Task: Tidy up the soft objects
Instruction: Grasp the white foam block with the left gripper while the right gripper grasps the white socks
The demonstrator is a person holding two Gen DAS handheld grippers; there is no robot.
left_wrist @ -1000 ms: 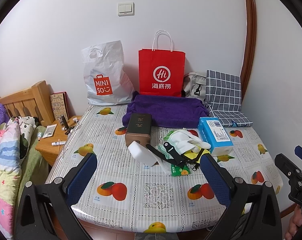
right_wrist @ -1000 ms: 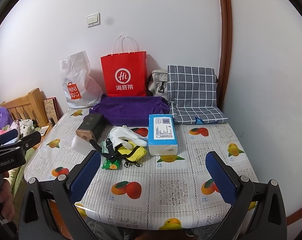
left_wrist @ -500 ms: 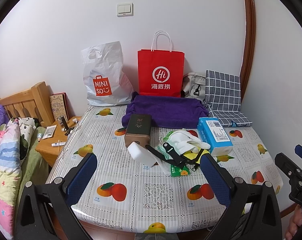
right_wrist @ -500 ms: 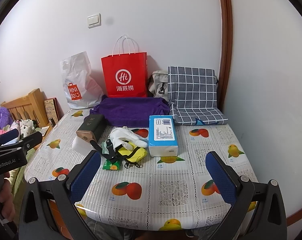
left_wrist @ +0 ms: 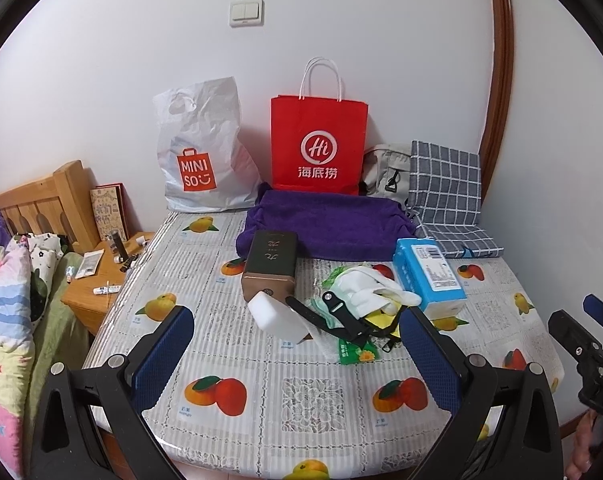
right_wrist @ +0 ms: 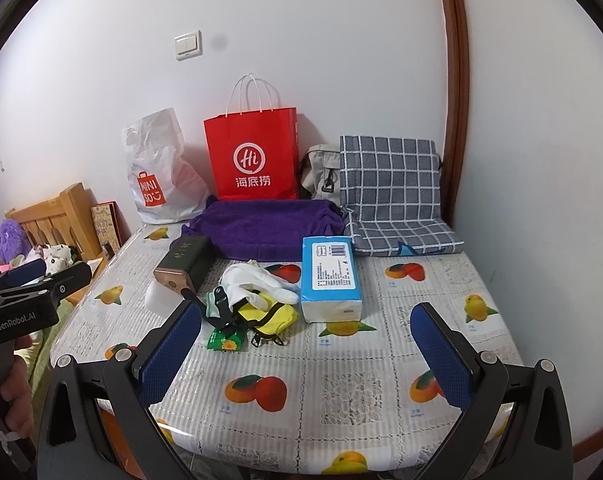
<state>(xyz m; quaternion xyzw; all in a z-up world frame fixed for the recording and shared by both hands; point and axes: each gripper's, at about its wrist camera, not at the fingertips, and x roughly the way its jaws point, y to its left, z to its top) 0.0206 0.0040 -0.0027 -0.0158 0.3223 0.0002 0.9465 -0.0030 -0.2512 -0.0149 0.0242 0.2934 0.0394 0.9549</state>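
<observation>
On the fruit-print table (left_wrist: 309, 396) (right_wrist: 341, 392) lies a heap of soft things: white gloves (left_wrist: 371, 286) (right_wrist: 245, 278), a yellow pouch (right_wrist: 267, 316), a black strap (left_wrist: 337, 316) and a green packet (left_wrist: 355, 352) (right_wrist: 223, 340). A white sponge (left_wrist: 277, 316) (right_wrist: 161, 296) rests against a dark box (left_wrist: 271, 266) (right_wrist: 185, 266). A blue tissue pack (left_wrist: 429, 276) (right_wrist: 329, 276) lies right of the heap. Behind them sits a purple towel (left_wrist: 329, 226) (right_wrist: 261, 226). My left gripper (left_wrist: 297, 344) and right gripper (right_wrist: 307, 340) both hover open over the table's near edge, holding nothing.
Against the wall stand a white plastic bag (left_wrist: 205, 152), a red paper bag (left_wrist: 319, 148), a beige bag (left_wrist: 385, 172) and a grey checked cushion (left_wrist: 445, 200). A wooden nightstand (left_wrist: 97, 280) and a bed with bedding (left_wrist: 9, 300) lie left of the table.
Both views have shifted very slightly; the objects on the table have not moved and both grippers stay open.
</observation>
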